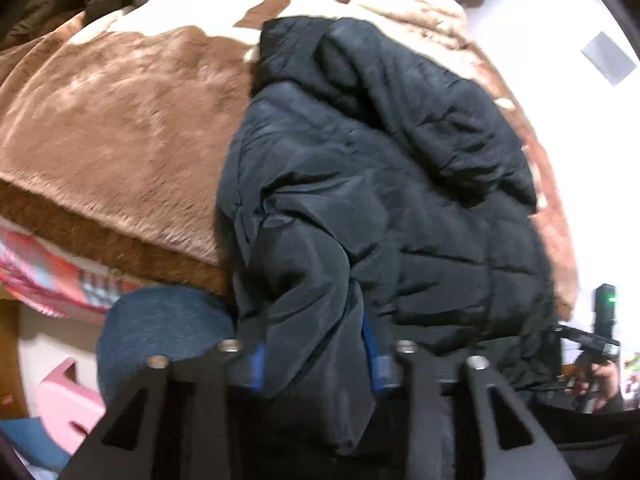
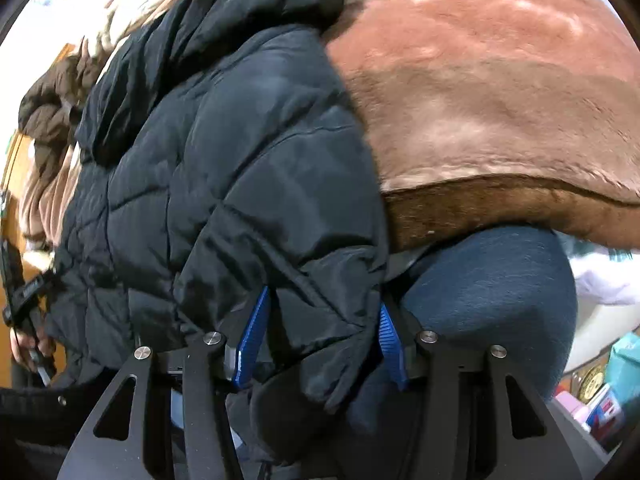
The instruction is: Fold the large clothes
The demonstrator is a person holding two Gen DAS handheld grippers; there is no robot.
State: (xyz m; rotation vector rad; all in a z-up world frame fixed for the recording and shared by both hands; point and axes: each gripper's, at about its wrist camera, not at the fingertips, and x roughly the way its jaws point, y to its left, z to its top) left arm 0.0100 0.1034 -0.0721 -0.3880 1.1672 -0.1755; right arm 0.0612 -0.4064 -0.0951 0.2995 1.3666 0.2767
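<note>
- Our left tongs (image 1: 318, 364) are clamped on a bunched fold of the black puffer jacket (image 1: 384, 184); dark fabric fills the gap between the blue fingertips (image 1: 257, 368).
- Our right tongs (image 2: 320, 344) grip another thick edge of the same jacket, its quilted hem pinched between the blue pads (image 2: 252, 340).
- From both tongs the jacket spreads forward, lying across the bed with its hood at the far end.
- The jacket's near edge hangs over the bed's front edge, toward us.
- Under it lies a plush brown and cream blanket (image 1: 120, 120) covering the bed.
- A knee in blue denim (image 2: 492, 304) sits just below the blanket's edge, beside the right tongs.
</note>
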